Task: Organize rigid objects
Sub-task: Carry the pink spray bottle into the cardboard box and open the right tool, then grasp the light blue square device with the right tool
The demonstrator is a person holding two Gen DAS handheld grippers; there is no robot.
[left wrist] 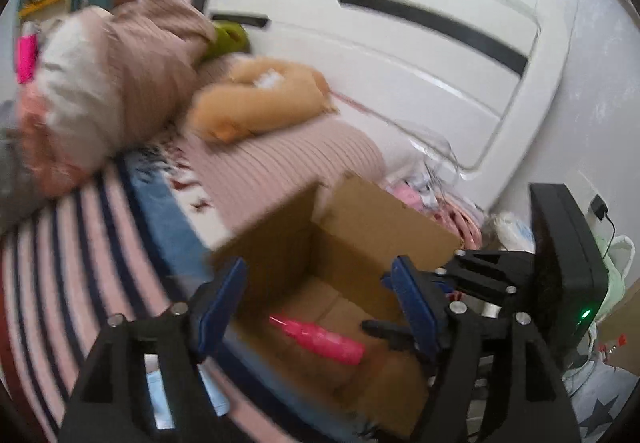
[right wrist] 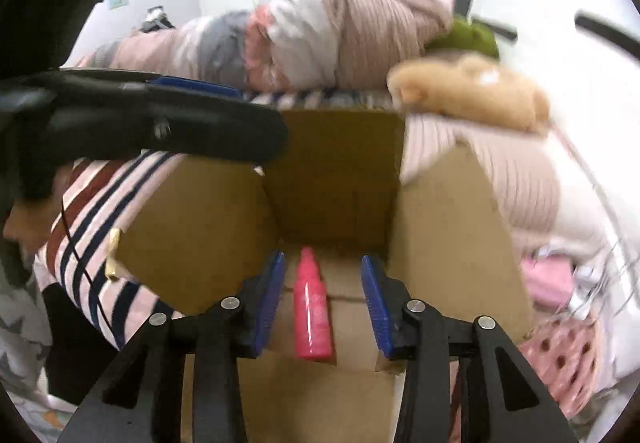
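An open cardboard box (left wrist: 360, 227) stands against the bed, flaps up. A pink bottle (left wrist: 320, 339) lies on the box floor; it also shows in the right wrist view (right wrist: 312, 307). My left gripper (left wrist: 320, 299) is open and empty above the box's near edge. My right gripper (right wrist: 324, 295) is open over the box, its blue pads either side of the bottle and apart from it. The right gripper (left wrist: 472, 283) also shows in the left wrist view, at the box's right side. The left gripper's body (right wrist: 140, 119) crosses the right wrist view at the upper left.
The bed has a striped pink and navy cover (left wrist: 60, 263), a pile of clothes (left wrist: 120, 83), a tan plush toy (left wrist: 256, 99) and a green object (left wrist: 228, 39). A white headboard (left wrist: 400, 55) stands behind. A pink dotted basket (right wrist: 560, 359) sits right of the box.
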